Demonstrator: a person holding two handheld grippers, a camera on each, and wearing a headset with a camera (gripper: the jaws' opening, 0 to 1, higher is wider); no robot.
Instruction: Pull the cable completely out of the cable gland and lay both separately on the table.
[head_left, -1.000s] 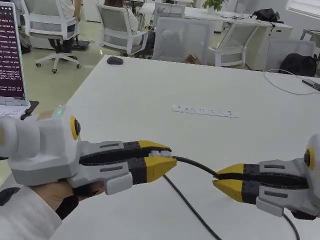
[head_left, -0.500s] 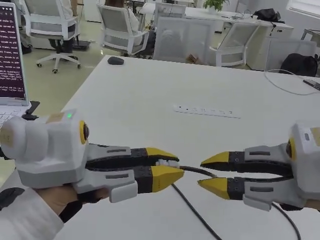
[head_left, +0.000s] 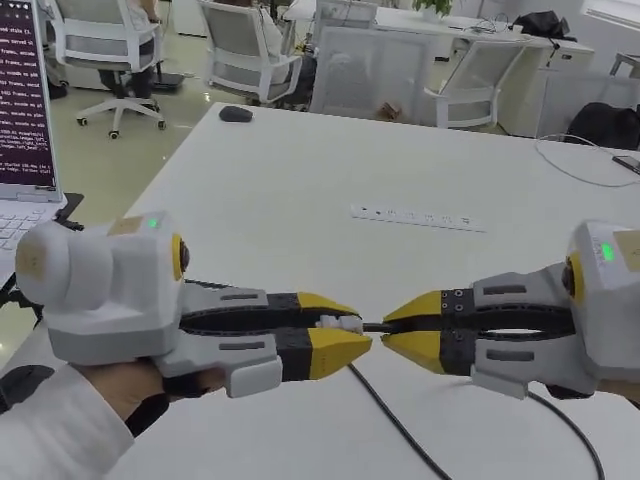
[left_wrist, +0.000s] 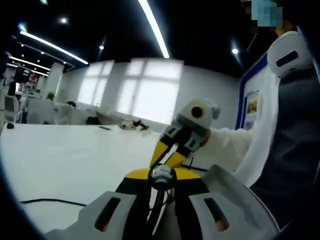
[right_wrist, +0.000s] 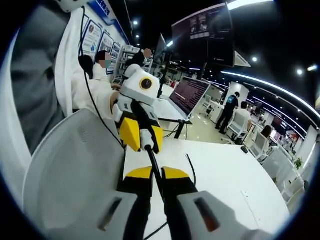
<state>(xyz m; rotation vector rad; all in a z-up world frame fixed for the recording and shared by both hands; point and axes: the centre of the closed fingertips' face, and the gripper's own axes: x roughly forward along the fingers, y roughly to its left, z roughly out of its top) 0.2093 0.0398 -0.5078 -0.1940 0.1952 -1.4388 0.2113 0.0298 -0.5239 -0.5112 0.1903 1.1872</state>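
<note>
My left gripper (head_left: 357, 330) comes in from the left above the white table (head_left: 300, 190), shut on the small white cable gland (head_left: 340, 324). A black cable (head_left: 395, 420) leaves the gland and trails down across the table toward me. Tip to tip with the left one, my right gripper (head_left: 388, 328) is shut on the cable just right of the gland. In the left gripper view the gland (left_wrist: 162, 173) sits between the yellow tips of the left gripper (left_wrist: 162, 176). In the right gripper view the right gripper (right_wrist: 155, 173) clamps the cable (right_wrist: 151, 159) that leads up to the gland (right_wrist: 147, 139).
A white power strip (head_left: 418, 218) lies mid-table and a dark mouse (head_left: 236, 114) near the far edge. An open laptop (head_left: 22, 110) stands at the left. Office chairs (head_left: 245, 55) stand beyond the table. A thin white wire (head_left: 575, 172) loops at the right.
The right gripper opened, slid left along the cable and shut again right beside the gland. The left gripper stayed shut on the gland.
</note>
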